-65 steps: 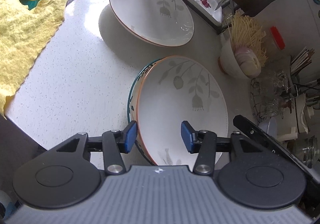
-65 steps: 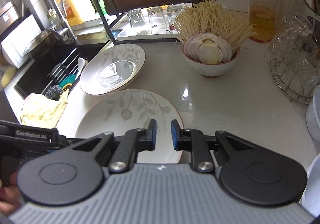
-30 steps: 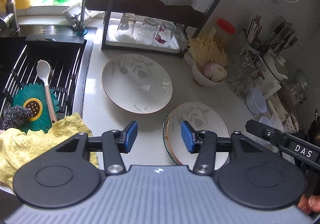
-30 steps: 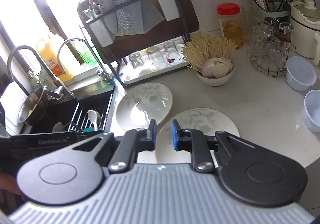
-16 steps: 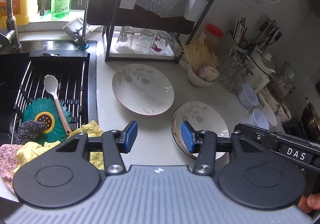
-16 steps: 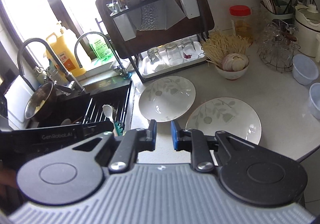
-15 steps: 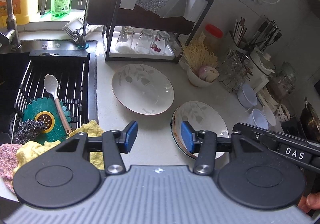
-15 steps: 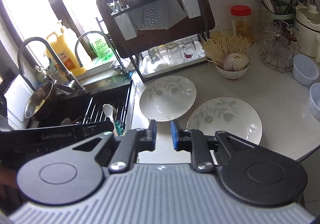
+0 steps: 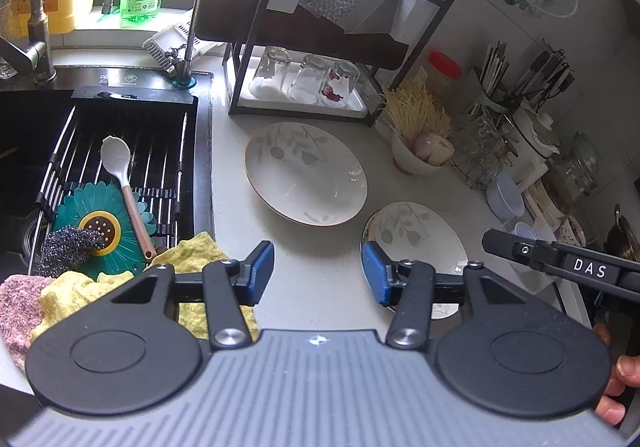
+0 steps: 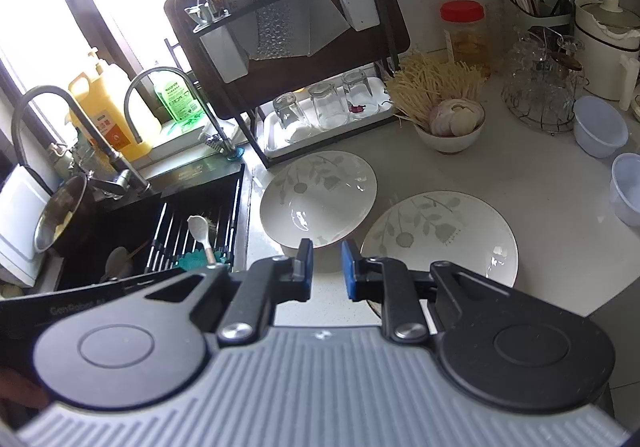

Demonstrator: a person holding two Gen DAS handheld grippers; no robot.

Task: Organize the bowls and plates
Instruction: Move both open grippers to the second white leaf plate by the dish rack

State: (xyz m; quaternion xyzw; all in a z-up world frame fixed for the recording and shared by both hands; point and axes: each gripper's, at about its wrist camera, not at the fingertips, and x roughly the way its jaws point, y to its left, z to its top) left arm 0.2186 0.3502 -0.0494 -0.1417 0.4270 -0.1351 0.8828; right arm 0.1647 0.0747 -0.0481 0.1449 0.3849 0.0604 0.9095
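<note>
While both grippers hang high above the counter, holding nothing, the sorting looks partly done
Left gripper: jaws wide apart, empty
Right gripper: jaws nearly closed, a small gap, empty
Leaf-pattern plate: alone at 12 o'clock, near the dish rack
Plate stack: at 2 o'clock, just beside it
Left to do: probably join the single plate to the stack
</note>
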